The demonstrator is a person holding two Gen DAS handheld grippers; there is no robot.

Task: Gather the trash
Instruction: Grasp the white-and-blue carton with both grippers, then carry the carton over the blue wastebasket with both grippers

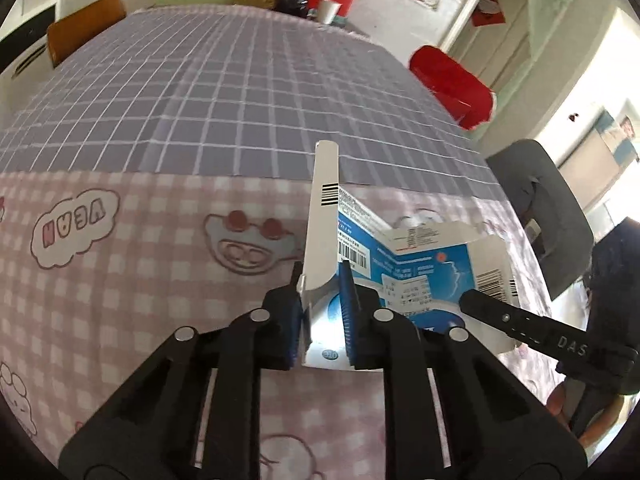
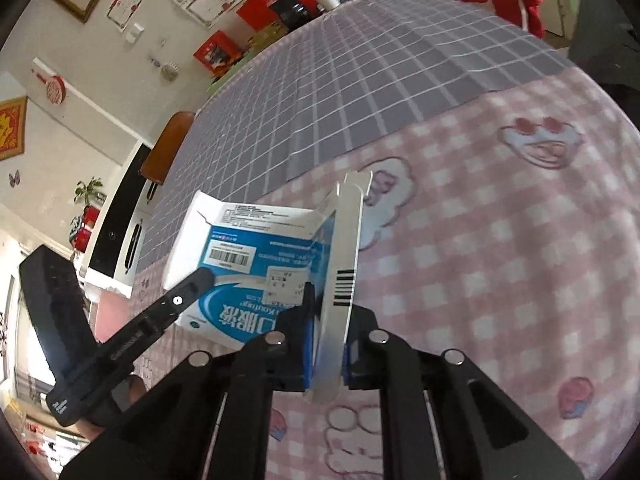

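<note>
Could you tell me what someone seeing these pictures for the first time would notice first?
First, the flattened blue-and-white carton, held just above the pink checked tablecloth at the near end of the table. The left gripper and the right gripper each pinch a white flap at opposite ends of it. Beyond lie the purple grid cloth and, at the table's far edge, a white paper cup.
</note>
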